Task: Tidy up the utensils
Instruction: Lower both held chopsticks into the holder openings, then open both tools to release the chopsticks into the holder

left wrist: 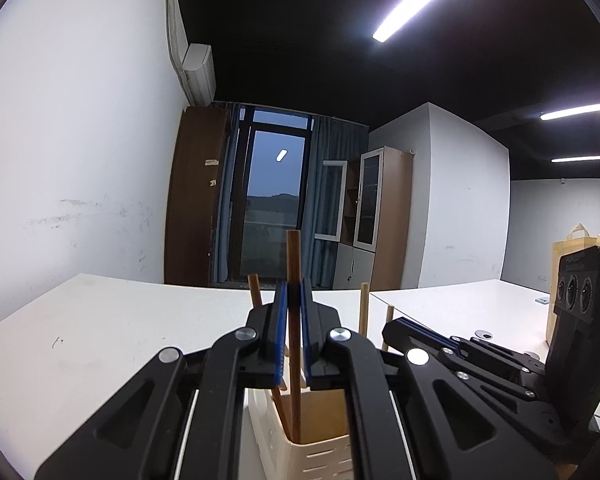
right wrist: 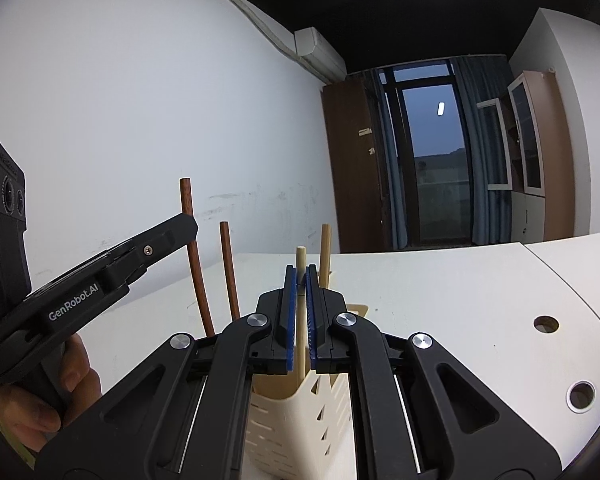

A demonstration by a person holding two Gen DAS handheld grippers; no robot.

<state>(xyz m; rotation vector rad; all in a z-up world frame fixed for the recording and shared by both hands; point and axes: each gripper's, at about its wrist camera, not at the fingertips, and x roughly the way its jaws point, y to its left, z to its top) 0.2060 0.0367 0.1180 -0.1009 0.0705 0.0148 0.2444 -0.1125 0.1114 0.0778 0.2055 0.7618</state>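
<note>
A cream slotted utensil holder [left wrist: 316,452] stands on the white table, also seen in the right wrist view [right wrist: 300,420]. My left gripper [left wrist: 294,292] is shut on a dark brown chopstick [left wrist: 293,256] that stands upright with its lower end inside the holder. A second dark brown chopstick [left wrist: 255,290] leans in the holder. My right gripper [right wrist: 300,276] is shut on a light wooden chopstick [right wrist: 300,258] standing in the holder. Another light chopstick [right wrist: 325,248] stands just behind it. The left gripper [right wrist: 184,228] shows in the right wrist view, holding the brown chopstick [right wrist: 186,196].
The white table [left wrist: 100,320] stretches ahead, with cable holes [right wrist: 546,324] on the right. A brown paper bag [left wrist: 576,248] stands at the far right. A white wall, window and cabinets lie beyond the table.
</note>
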